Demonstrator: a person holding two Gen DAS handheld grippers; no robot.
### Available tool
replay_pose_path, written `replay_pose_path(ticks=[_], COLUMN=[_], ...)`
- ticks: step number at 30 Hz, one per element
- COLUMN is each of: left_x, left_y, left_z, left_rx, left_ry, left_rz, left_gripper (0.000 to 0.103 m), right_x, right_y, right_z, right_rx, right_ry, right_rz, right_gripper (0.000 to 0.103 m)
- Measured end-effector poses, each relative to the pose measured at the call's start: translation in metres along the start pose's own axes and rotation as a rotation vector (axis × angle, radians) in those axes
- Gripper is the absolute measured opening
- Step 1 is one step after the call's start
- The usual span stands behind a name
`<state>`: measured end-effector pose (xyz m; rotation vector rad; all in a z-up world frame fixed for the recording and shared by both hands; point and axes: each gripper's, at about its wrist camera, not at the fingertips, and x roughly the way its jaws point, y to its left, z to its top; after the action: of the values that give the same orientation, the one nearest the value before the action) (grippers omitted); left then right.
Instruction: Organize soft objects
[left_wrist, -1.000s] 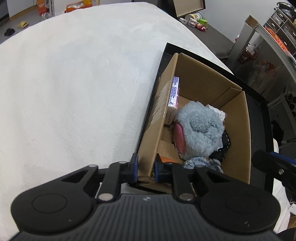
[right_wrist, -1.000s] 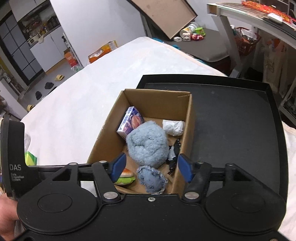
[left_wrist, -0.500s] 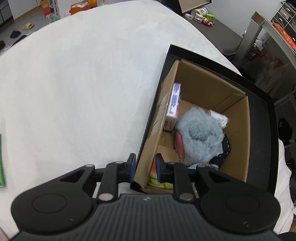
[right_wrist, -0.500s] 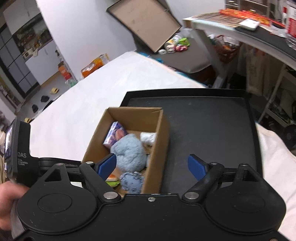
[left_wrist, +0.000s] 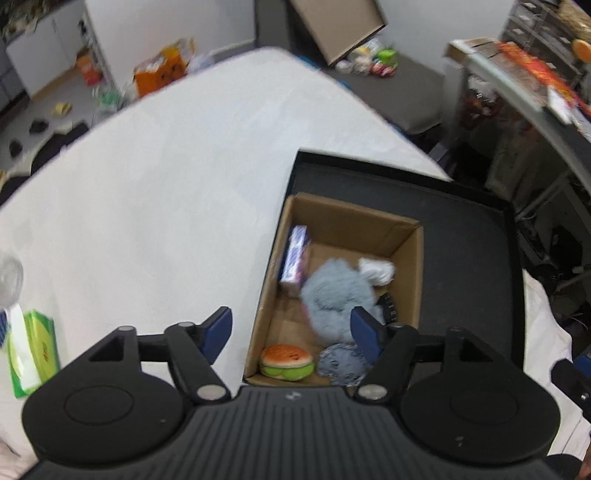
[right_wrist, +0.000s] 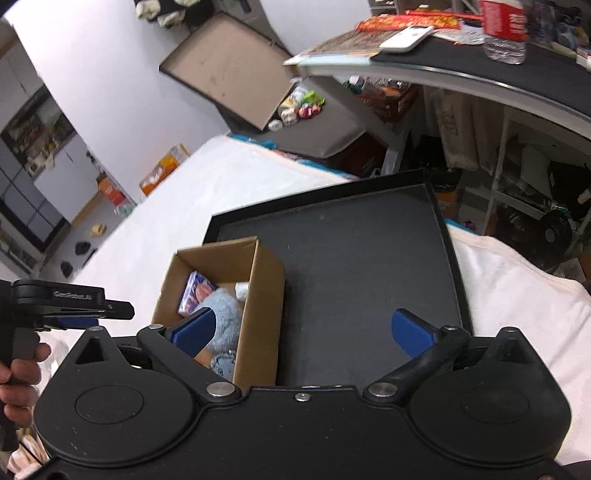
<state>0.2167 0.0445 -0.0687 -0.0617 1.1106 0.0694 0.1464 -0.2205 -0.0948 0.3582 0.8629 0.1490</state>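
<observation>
A cardboard box (left_wrist: 347, 221) stands on the left part of a black tray (left_wrist: 469, 266). Inside lie a grey-blue plush (left_wrist: 332, 291), a burger toy (left_wrist: 286, 362), a purple-white carton (left_wrist: 295, 254), a white cloth (left_wrist: 376, 269) and a small blue-grey plush (left_wrist: 340, 360). My left gripper (left_wrist: 291, 326) hovers above the box's near left corner, jaws opening, with nothing pressed between its pads. My right gripper (right_wrist: 303, 328) hangs over the tray (right_wrist: 351, 266) to the right of the box (right_wrist: 262, 314), jaws opening wide and empty. A hand (right_wrist: 18, 369) holds the left gripper (right_wrist: 122, 312).
The tray lies on a white soft surface (left_wrist: 166, 184). A green tissue pack (left_wrist: 33, 354) sits at its near left. A cluttered desk (right_wrist: 480, 74) and shelves stand to the right. An open box lid (right_wrist: 229, 70) leans on the far wall.
My left gripper let go of the box's left wall, opened and rose. My right gripper opened wider and slid right, away from the box and over the tray.
</observation>
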Motion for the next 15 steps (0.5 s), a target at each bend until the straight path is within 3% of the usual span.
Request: replay_pose_path(ticks=[5, 15], left_x=[-0.029, -0.070], left_y=[-0.018, -0.040], left_z=[-0.004, -0.016], left_rx=[0.021, 0.058], left_ry=[-0.038, -0.080], left_rz=[0.005, 0.020], left_gripper=[0.083, 0.083], right_x=[-0.011, -0.028], right_y=[-0.014, -0.028], right_z=[0.001, -0.004], right_rx=[0.044, 0.060], right_ry=[-0.023, -0.033], right_rz=[0.020, 0.062], right_gripper=[0.103, 0.103])
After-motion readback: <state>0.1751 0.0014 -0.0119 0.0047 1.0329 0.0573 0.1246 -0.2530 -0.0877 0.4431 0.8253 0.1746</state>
